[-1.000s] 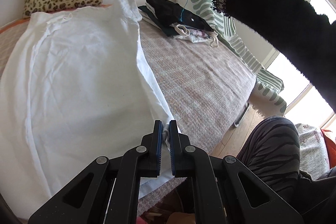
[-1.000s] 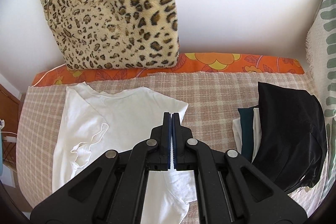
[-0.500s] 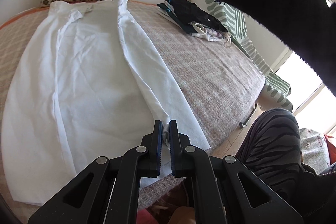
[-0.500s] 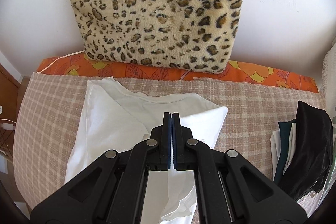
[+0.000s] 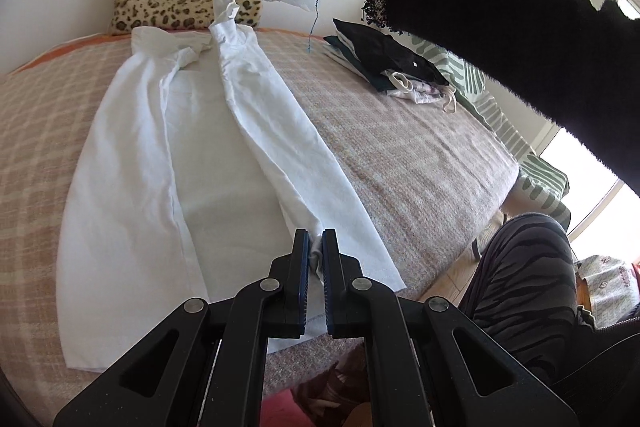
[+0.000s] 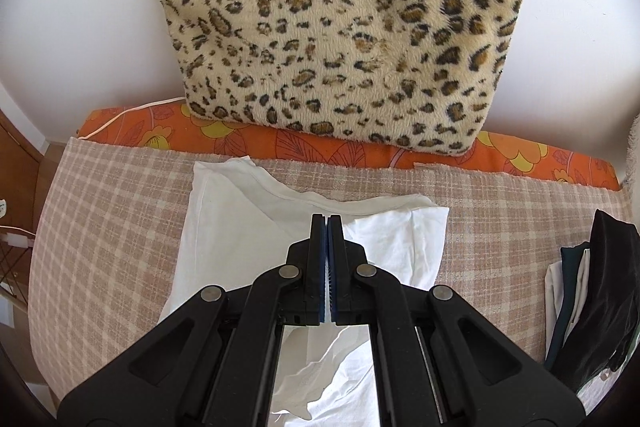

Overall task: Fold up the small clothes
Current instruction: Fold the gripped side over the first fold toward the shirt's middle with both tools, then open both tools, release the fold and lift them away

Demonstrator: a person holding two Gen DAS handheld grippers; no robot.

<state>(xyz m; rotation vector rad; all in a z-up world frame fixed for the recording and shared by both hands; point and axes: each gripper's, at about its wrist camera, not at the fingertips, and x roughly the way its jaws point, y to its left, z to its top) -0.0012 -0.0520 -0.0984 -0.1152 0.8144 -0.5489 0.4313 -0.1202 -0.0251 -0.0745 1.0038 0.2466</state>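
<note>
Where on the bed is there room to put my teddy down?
Bare plaid bedcover lies between the white shirt and the pile of clothes, and along the shirt's other side. It is crowded at the pile and by the leopard cushion, where both grippers hold the shirt.

No readable text, label, brand, number or sign is showing on anything in either wrist view.

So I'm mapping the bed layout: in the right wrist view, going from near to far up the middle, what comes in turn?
Right tool, shut on the white shirt → bare checked bedcover → orange floral cushion → leopard-print pillow against the wall.
</note>
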